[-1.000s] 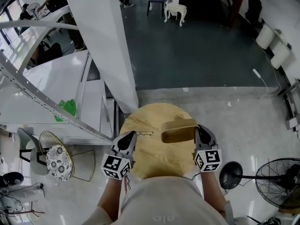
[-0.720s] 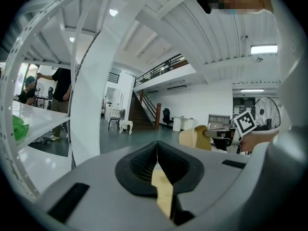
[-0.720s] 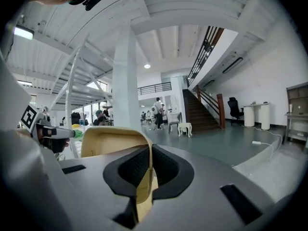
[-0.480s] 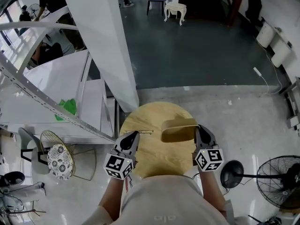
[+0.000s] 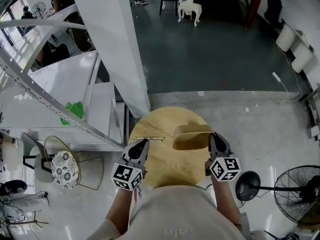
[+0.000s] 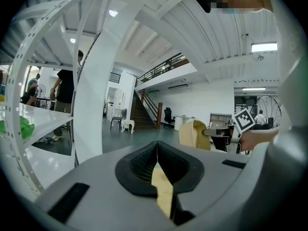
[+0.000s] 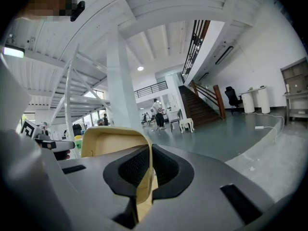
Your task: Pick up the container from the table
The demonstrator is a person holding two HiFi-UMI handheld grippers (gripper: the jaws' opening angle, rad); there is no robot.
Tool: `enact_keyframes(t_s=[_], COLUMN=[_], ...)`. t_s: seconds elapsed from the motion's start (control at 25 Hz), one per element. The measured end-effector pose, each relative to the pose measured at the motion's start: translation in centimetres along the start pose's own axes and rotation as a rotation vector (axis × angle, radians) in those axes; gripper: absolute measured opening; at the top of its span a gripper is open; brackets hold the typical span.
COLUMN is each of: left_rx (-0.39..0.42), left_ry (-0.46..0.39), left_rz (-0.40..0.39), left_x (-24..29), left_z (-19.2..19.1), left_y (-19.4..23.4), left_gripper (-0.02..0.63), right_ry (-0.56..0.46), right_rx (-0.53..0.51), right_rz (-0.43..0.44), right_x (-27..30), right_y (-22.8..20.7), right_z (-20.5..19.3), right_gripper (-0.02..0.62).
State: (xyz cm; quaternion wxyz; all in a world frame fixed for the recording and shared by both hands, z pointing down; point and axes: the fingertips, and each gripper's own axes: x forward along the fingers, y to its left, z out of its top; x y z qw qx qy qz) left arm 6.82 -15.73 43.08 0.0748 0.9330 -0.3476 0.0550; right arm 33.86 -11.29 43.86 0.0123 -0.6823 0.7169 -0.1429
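Observation:
A tan plastic container (image 5: 191, 137) hangs tilted just over the round wooden table (image 5: 160, 161), on its right side. My right gripper (image 5: 214, 141) is shut on its near wall; in the right gripper view the tan wall (image 7: 111, 141) is pinched between the black pads (image 7: 166, 170). The left gripper view shows the container (image 6: 195, 134) off to the right, held up against the room behind. My left gripper (image 5: 139, 149) hovers over the table's left edge, its jaws shut with nothing between the pads (image 6: 139, 162).
A thin stick-like item (image 5: 149, 138) lies on the table near the left gripper. A thick white pillar (image 5: 110, 49) and white metal shelving (image 5: 60, 89) stand left. A wire chair with a floral cushion (image 5: 62, 169) is lower left, a floor fan (image 5: 300, 196) lower right.
The right gripper has rolled slightly with the container, which now shows more of its pale side and sits a little higher in the picture. The left gripper has stayed put.

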Motion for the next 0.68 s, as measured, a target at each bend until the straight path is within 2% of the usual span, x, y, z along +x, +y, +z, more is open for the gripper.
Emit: enact_keyframes(t_s=[0.68], left_rx=[0.011], left_ry=[0.010], left_rz=[0.034], left_x=[-1.01], left_z=[-0.31], left_y=[0.46], left_gripper=[0.017], right_ry=[0.020], right_rx=[-0.003], right_rz=[0.031], right_x=[0.23], right_y=[0.73], right_z=[-0.71], right_gripper=[0.040])
